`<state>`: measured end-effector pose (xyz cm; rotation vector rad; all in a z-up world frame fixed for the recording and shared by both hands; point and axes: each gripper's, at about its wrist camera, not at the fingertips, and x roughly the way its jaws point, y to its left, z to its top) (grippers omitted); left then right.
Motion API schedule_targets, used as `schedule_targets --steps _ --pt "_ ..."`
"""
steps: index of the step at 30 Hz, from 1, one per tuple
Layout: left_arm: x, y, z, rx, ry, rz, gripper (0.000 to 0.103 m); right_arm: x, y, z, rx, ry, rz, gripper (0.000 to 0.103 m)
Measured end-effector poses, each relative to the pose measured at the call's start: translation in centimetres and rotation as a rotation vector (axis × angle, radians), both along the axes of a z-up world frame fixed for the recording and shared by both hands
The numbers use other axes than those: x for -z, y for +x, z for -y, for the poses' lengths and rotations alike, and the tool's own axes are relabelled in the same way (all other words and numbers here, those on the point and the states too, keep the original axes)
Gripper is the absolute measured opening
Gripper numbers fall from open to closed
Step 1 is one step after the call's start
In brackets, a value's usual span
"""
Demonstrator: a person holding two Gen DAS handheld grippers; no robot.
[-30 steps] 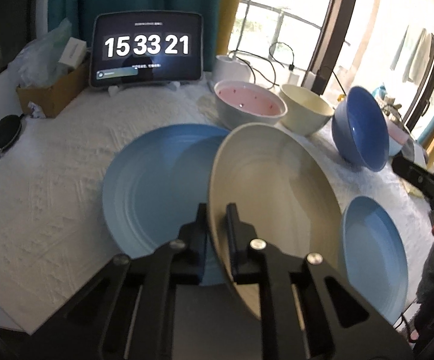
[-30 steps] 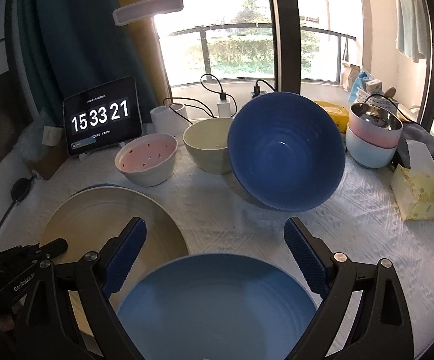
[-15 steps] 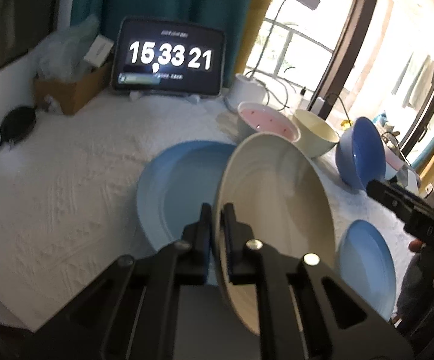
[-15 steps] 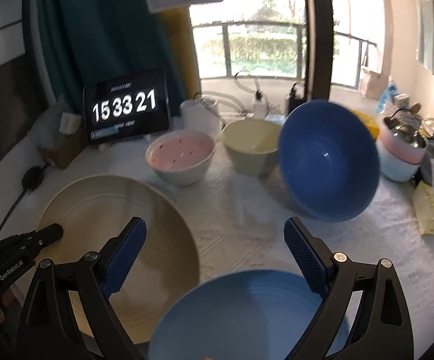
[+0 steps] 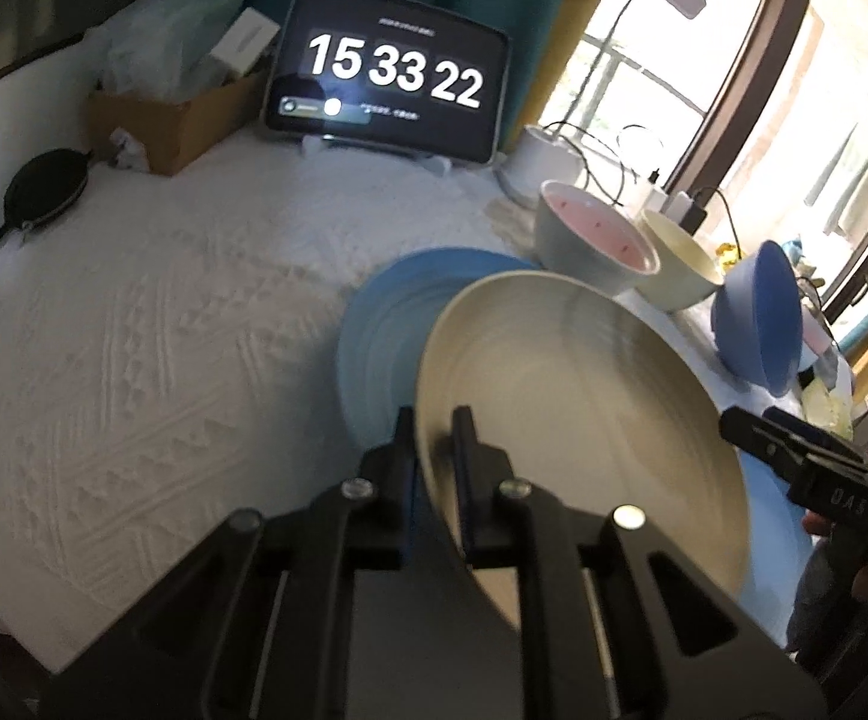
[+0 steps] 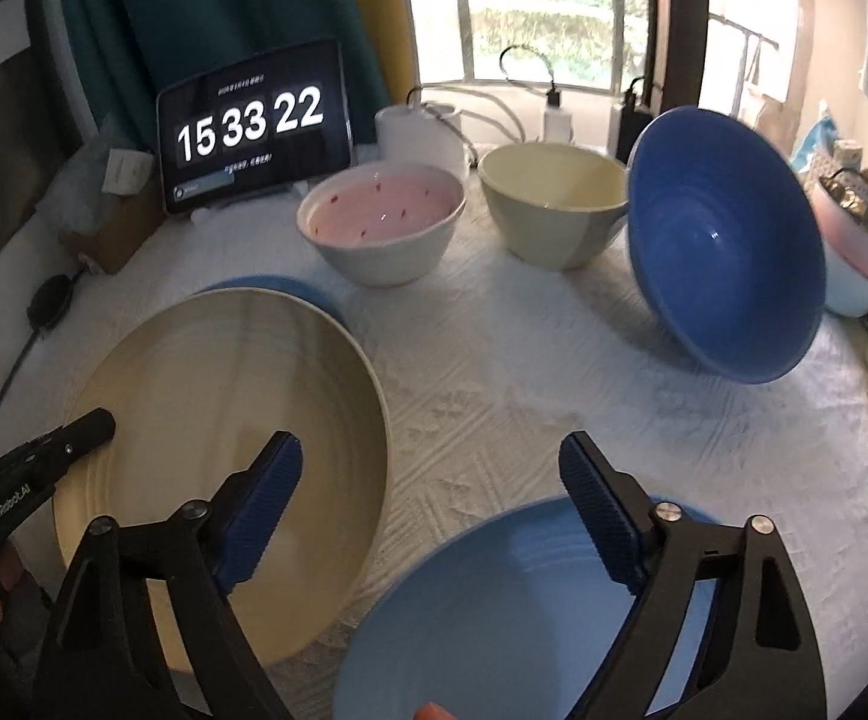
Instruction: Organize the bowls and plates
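Note:
My left gripper [image 5: 434,420] is shut on the near rim of a cream plate [image 5: 584,420], holding it tilted above a large light blue plate [image 5: 386,324] on the white cloth. In the right wrist view the cream plate [image 6: 224,420] fills the left side and hides most of the large blue plate [image 6: 278,288]. My right gripper [image 6: 428,450] hangs over the far rim of a smaller light blue plate [image 6: 524,600]. Its jaws are closing but stand wide, and the pads touch nothing.
Behind stand a pink bowl [image 6: 383,222], a cream bowl [image 6: 554,204] and a dark blue bowl [image 6: 728,252] tipped on its side. Stacked bowls [image 6: 854,264] sit far right, a clock tablet [image 6: 254,126] at the back. A cardboard box [image 5: 176,120] is back left.
The left gripper has swung leftward over the table with the cream plate. The right gripper has sunk closer to the small blue plate, and its jaws have narrowed a little.

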<state>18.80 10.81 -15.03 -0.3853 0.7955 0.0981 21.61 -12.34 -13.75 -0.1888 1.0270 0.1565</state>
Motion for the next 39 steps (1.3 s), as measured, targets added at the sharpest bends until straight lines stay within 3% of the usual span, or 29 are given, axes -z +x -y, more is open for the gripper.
schedule_targets --steps 9,14,39 --pt "0.4 0.1 -0.2 0.011 -0.011 -0.008 0.012 2.0 0.5 -1.2 -0.034 0.011 -0.092 0.058" --pt "0.3 0.0 0.3 0.026 -0.007 -0.003 0.012 2.5 0.2 -1.9 -0.059 0.017 -0.11 0.027" --pt "-2.4 -1.5 3.8 0.087 0.038 0.063 0.012 -1.4 -2.4 0.4 -0.017 0.025 0.01 0.025"
